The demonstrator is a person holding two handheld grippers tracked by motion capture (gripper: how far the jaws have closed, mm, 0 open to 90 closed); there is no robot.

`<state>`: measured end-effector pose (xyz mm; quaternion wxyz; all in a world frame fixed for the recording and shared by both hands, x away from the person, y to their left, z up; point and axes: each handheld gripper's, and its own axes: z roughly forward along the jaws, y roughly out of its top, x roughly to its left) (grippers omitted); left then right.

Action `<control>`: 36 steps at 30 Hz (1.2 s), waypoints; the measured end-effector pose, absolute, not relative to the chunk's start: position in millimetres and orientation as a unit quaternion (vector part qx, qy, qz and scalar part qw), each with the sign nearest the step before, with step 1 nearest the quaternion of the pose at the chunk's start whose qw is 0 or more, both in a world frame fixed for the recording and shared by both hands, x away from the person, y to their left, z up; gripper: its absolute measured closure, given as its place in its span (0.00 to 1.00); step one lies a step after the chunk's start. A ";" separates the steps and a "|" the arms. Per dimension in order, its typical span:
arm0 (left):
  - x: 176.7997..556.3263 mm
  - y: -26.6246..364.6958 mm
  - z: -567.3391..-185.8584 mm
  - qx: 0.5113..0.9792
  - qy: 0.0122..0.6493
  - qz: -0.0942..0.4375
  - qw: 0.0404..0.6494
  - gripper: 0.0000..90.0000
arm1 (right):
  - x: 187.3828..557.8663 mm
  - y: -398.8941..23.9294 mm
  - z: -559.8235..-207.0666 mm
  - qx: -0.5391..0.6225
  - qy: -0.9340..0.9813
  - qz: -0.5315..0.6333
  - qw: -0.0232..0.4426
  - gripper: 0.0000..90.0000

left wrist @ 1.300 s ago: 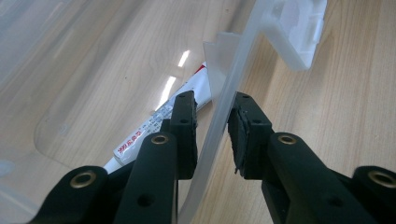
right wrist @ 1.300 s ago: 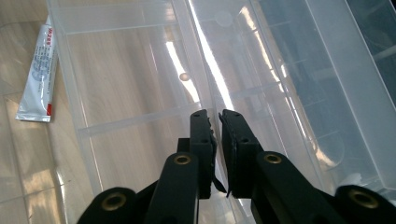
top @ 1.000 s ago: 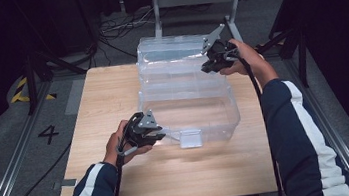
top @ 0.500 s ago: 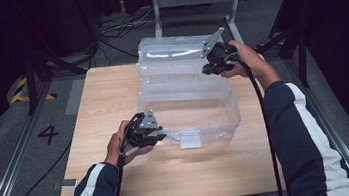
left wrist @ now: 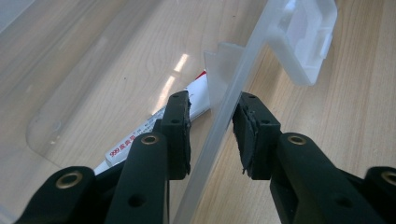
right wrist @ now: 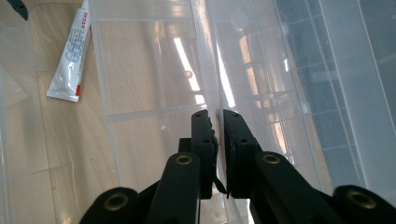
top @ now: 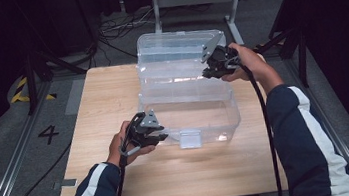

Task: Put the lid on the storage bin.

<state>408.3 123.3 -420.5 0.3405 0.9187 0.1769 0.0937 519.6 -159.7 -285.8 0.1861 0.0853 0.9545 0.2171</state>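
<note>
High view sat above near table [top: 111, 93] edge, faced forward and down, took in whole clear box [top: 186, 84]. Left gripper view looked close along box front wall [left wrist: 224, 126]. Right gripper view hugged box back rim. Both shared tube [right wrist: 70, 58] inside box.

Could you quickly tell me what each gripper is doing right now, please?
Left gripper: open, jaws astride the front wall of the clear box, pads not pressing.
Right gripper: shut on the clear tray's edge.
</note>
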 end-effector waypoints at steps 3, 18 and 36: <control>408.8 123.2 -420.5 0.918 0.177 0.092 0.341 0.75 | 514.0 -159.0 -284.5 0.076 0.956 0.212 0.189 0.94; 408.4 123.6 -420.8 0.919 0.171 0.095 0.341 0.75 | 485.3 -160.7 -289.2 0.057 0.949 0.223 0.216 0.94; 405.7 122.9 -421.8 0.918 0.167 0.111 0.341 0.72 | 468.2 -173.6 -300.3 0.070 0.931 0.279 0.226 0.93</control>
